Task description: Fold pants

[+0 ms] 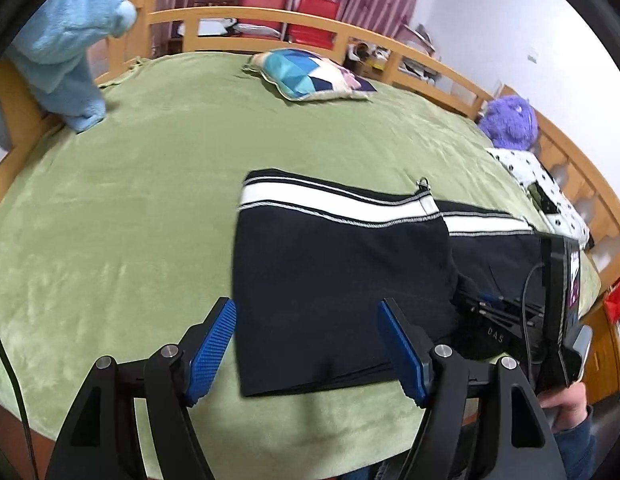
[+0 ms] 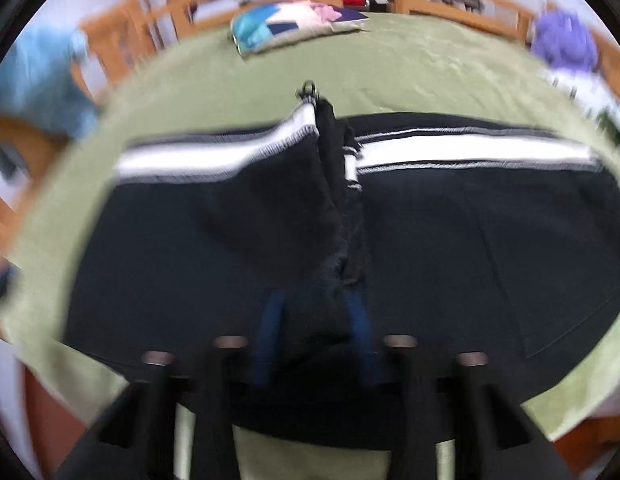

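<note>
Pants [image 1: 346, 280]: black with a white side stripe, lying flat on the green blanket [image 1: 130, 208] near the front edge of the bed; one folded layer already laid over the left half.
Zipper pull [image 1: 424, 184]: poking out at the far edge, where the folded layer ends.
Progress: judged roughly midway; at least one fold made, the right half spread out flat, a further fold and squaring-up probably left.
Left gripper [image 1: 310, 344]: jaws wide apart, empty, straddling the near left corner of the folded layer without touching it, as far as visible.
Right gripper [image 2: 314, 340]: badly blurred; blue pads [image 2: 270, 332] seemingly close together around a dark bunch of cloth at the middle fold, but a true clamp cannot be told.
Edges: near hem of the pants close to the front edge of the bed, little blanket left on that side; left edge of the folded layer straight and crisp.
Open room: broad bare blanket to the left and beyond the pants; cushion [image 1: 310, 76] well apart at the far side; blue fleece [image 1: 70, 40] on the left rail; purple plush [image 1: 510, 120] and spotted cloth [image 1: 538, 184] toward the right rail, near the pants' right end.
</note>
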`<state>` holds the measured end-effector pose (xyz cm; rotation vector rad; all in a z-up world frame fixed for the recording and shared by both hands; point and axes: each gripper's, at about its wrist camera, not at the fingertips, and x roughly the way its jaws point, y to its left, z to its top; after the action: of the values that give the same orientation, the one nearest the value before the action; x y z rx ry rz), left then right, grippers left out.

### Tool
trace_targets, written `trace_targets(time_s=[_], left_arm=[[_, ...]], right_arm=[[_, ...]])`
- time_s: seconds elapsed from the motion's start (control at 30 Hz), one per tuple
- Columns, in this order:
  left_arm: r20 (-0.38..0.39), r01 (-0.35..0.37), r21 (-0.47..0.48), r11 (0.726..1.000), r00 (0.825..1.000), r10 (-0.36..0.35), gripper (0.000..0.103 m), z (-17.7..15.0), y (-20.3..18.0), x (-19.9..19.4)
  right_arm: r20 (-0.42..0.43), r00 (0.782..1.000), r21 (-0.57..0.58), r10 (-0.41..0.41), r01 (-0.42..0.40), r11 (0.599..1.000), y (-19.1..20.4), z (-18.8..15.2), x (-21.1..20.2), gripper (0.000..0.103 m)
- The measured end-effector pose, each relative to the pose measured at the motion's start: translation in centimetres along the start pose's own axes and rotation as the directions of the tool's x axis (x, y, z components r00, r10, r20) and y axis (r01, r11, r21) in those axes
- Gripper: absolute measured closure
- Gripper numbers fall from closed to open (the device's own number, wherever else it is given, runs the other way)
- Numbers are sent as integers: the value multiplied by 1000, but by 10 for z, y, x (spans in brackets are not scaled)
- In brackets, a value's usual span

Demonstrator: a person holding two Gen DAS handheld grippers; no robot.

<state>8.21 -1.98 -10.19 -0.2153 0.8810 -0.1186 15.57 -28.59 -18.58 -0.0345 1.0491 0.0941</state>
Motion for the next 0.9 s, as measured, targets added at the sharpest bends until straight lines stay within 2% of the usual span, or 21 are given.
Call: trace_targets(time_s=[0.03, 0.07, 0.1, 0.17, 0.2, 0.27, 0.33, 0.37, 0.43, 0.5, 0.53, 0.7, 0.77, 0.83, 0.87, 0.9], left_arm=[[5, -4, -5, 1000, 1000, 4, 32, 0, 2, -3], [13, -11, -8, 1000, 1000, 11, 32, 0, 5, -9], [20, -17, -6, 1000, 1000, 17, 32, 0, 5, -11], [37, -36, 3, 999, 999, 35, 32, -2, 8, -19], [40, -43, 5, 999, 998, 43, 32, -2, 9, -20], [49, -54, 5, 999, 997, 54, 32, -2, 11, -25], [57, -43, -1, 999, 997, 43, 32, -2, 14, -30], [59, -39, -6, 999, 997, 39, 32, -2, 16, -33], [68, -30, -18, 999, 997, 31, 32, -1, 19, -38], [81, -33, -25, 999, 996, 35, 32, 0, 22, -43], [86, -34, -26, 999, 996, 36, 32, 1, 23, -45], [101, -43, -33, 999, 994, 46, 32, 3, 26, -51], [101, -44, -43, 998, 994, 48, 32, 5, 29, -50], [93, -39, -53, 998, 995, 43, 32, 7, 31, -46], [88, -40, -56, 998, 995, 45, 32, 8, 32, -44], [81, -43, -61, 997, 996, 48, 32, 10, 32, -40]], right_arm=[[3, 1000, -16, 4, -4, 1000, 2, -1, -2, 87], [14, 997, 14, 77, -77, 997, -4, -1, -9, 88], [51, 984, 87, 171, -175, 981, -18, -2, -20, 88], [111, 961, 192, 251, -269, 944, -43, -6, -33, 88], [113, 959, 232, 259, -279, 932, -53, -10, -35, 88], [54, 968, 260, 246, -251, 932, -55, -14, -24, 88], [-59, 974, 233, 217, -198, 952, -44, -21, -5, 87], [-73, 978, 212, 195, -176, 961, -39, -24, -2, 85], [-46, 987, 162, 155, -146, 976, -28, -28, -8, 82], [-19, 988, 154, 153, -148, 977, -24, -33, -12, 72], [-10, 987, 160, 160, -156, 975, -24, -36, -13, 70], [57, 989, 171, 135, -143, 975, -21, -35, -24, 69], [102, 991, 161, 85, -101, 982, -22, -32, -34, 69], [176, 984, 130, 40, -64, 989, -19, -28, -44, 68], [190, 982, 129, 26, -51, 990, -20, -25, -46, 62], [193, 981, 133, 26, -52, 990, -24, -20, -47, 52]])
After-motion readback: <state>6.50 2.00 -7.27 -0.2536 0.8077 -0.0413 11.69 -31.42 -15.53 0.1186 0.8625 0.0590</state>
